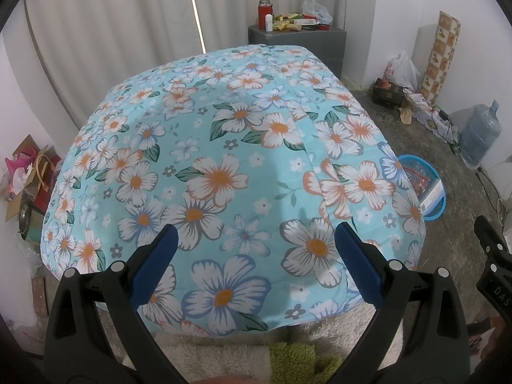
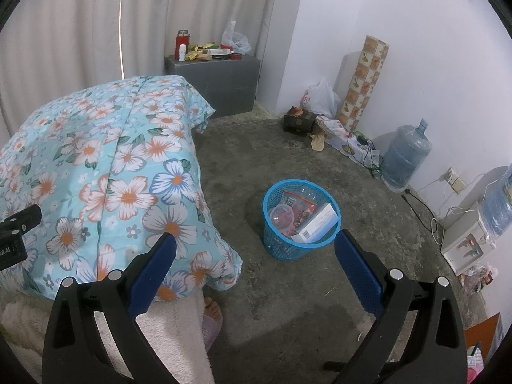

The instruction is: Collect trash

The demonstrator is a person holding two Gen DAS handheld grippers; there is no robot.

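Bare concrete floor (image 2: 320, 304) beside floral bed (image 2: 96, 160). Both claws, left claw (image 1: 256, 243) and right claw (image 2: 256, 249), gape empty. Blue basket (image 2: 281, 249) holds light, crushable packaging; likely best gripped at rim.

1. Right gripper (image 1: 494, 275), seen at the right edge of the left wrist view: white letters "DAS" on its black body; the rest of the word is cut off.
2. Left gripper (image 2: 12, 240), at the left edge of the right wrist view: white letters ending in "LAI" on its black body; the first letters are hidden.
3. White box (image 2: 315, 222) in the blue basket (image 2: 281, 249): a barcode and printed lines, too small to read.
4. White plastic bag (image 2: 316, 97) by the wall: red print, not legible.
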